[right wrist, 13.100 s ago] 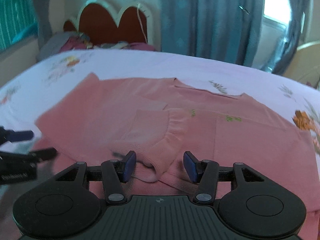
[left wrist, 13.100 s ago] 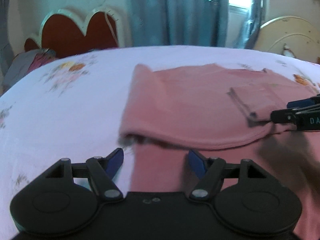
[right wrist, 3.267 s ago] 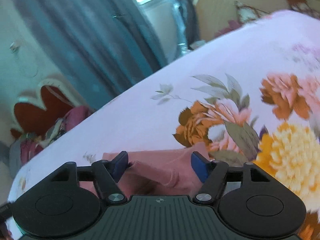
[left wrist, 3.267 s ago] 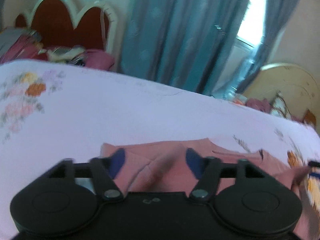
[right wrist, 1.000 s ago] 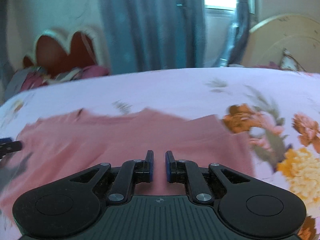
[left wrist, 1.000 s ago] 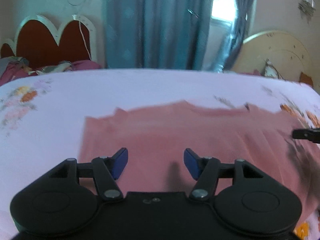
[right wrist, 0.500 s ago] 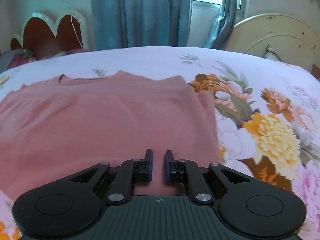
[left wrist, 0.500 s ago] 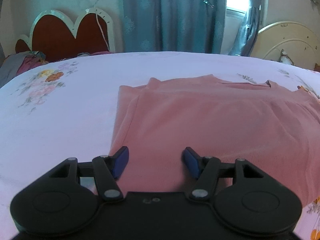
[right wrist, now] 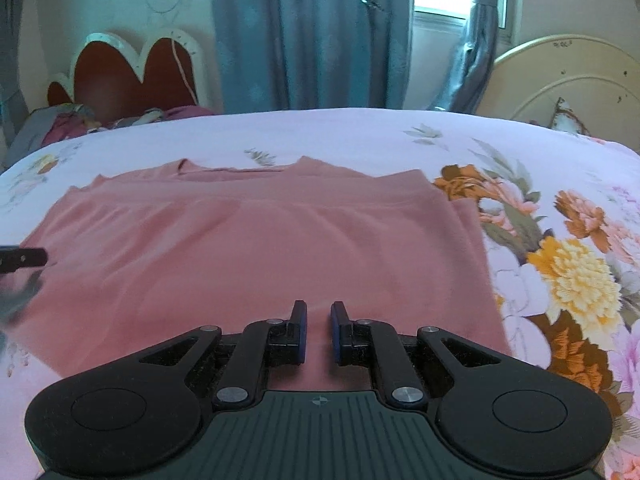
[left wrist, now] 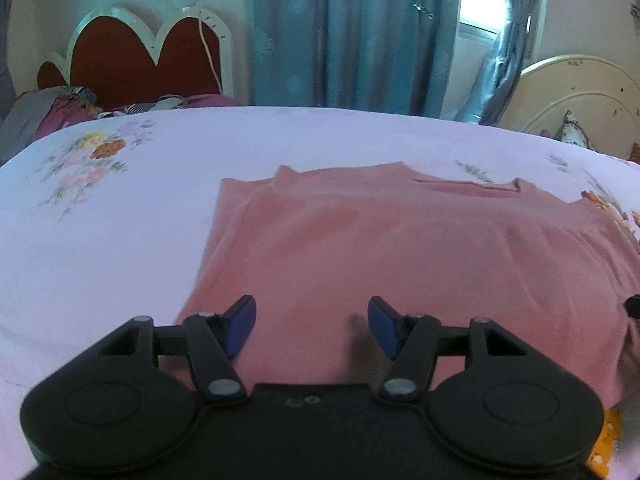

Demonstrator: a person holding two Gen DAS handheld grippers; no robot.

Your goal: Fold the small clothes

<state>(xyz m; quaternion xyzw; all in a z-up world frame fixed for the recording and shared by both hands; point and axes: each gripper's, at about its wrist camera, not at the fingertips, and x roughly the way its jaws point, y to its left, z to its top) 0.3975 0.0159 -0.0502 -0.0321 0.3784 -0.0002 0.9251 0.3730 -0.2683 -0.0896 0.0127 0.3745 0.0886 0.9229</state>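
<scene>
On the floral bedsheet (left wrist: 132, 240), the pink top (left wrist: 400, 264) lies flat, folded once bottom-to-top by the look of it: upper layer edge sits just short of the neckline (right wrist: 236, 170), sleeves tucked under.

Left gripper (left wrist: 312, 324): jaws wide apart, hovering over the near-left part of the cloth, nothing between the pads. Right gripper (right wrist: 318, 332): jaws nearly together with a narrow gap; pink cloth shows through the gap, but I can't tell if it pinches fabric or just hovers over it.

Step in hand, my read: start the next fold, side-to-side.
- Take both layers at the near edge, not only the top one, or the fold opens up.
- Left gripper should come down at the near-left corner and close fully before any lift.
- Lift low, carry across, match edges at the right side, next to the orange and yellow flower print (right wrist: 576, 272).
- Knit looks soft and will sag, so keep tension between the 2 grippers.

Versus 0.5 s ago: near-identical layout, top in the same place, left jaws equally spread, right jaws same narrow gap. Versus 1.0 s ago: views were blurred and further up the bed; now steady and lower. Versus 13.1 s ago: a sleeve then lay folded on top; now 1 smooth layer covers it.
</scene>
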